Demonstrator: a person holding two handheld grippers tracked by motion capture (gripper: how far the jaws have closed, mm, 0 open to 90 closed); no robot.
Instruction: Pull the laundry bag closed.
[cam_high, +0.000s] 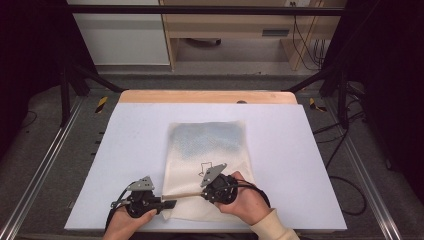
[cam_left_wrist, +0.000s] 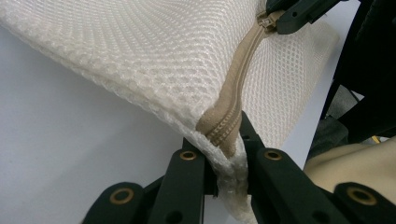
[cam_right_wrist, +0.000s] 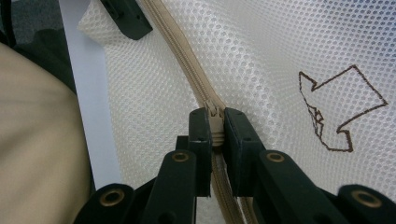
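A cream mesh laundry bag (cam_high: 207, 155) lies flat on the white table, with a brown arrow mark (cam_right_wrist: 338, 105) stitched on it and something blue-grey inside its far half. A tan zipper (cam_left_wrist: 238, 79) runs along its near end. My left gripper (cam_high: 172, 203) is shut on the bag's near-left corner (cam_left_wrist: 229, 161) at the zipper's end, lifting it slightly. My right gripper (cam_high: 205, 192) is shut on the zipper slider (cam_right_wrist: 214, 122), partway along the zipper. The other gripper's jaw tip (cam_right_wrist: 126, 18) shows farther off in the right gripper view.
The white table surface (cam_high: 130, 150) spreads wide on both sides of the bag. A wooden strip (cam_high: 207, 96) edges the far side. A dark metal frame (cam_high: 75, 75) and cables (cam_high: 345, 145) flank the table. A beige sleeve (cam_high: 272, 227) comes in at the bottom.
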